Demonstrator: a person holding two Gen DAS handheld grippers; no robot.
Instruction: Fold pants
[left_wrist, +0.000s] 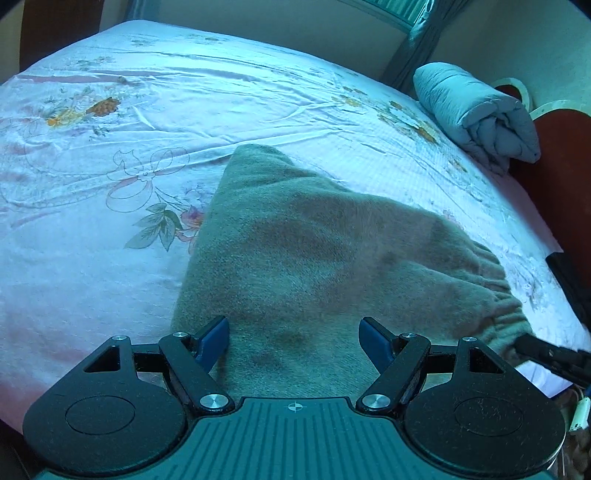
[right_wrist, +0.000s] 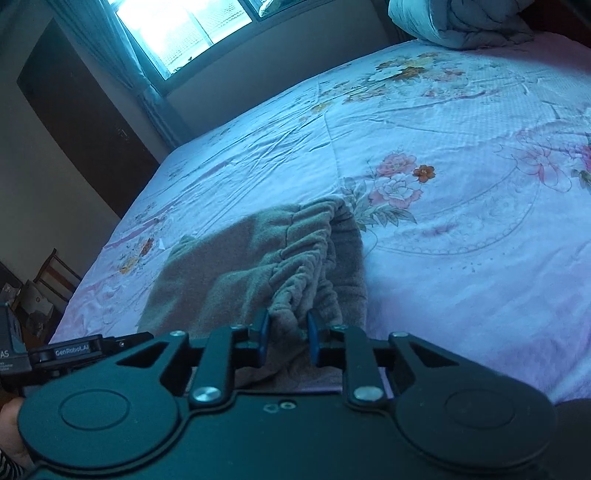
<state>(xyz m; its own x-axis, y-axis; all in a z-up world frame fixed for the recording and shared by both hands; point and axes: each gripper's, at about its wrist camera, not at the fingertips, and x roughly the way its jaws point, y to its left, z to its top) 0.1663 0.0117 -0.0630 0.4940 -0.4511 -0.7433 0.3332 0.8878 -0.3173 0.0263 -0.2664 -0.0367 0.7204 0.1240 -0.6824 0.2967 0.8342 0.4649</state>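
Note:
Grey-green fleece pants (left_wrist: 314, 258) lie folded on the flowered bed sheet (left_wrist: 110, 206). Their gathered elastic waistband (left_wrist: 495, 299) is at the right near edge. My left gripper (left_wrist: 293, 341) is open, its blue pads either side of the cloth near the pants' near edge. In the right wrist view the pants (right_wrist: 229, 269) lie just ahead, waistband (right_wrist: 306, 254) bunched. My right gripper (right_wrist: 286, 339) has its blue pads narrowly apart around the waistband cloth; whether they pinch it I cannot tell. The right gripper's tip also shows in the left wrist view (left_wrist: 532, 347).
A rolled grey-blue quilt (left_wrist: 480, 114) lies at the far right corner of the bed, also in the right wrist view (right_wrist: 461, 26). A red-brown headboard (left_wrist: 554, 177) bounds the right side. A window (right_wrist: 184, 33), curtain and dark door (right_wrist: 85, 122) stand beyond the bed.

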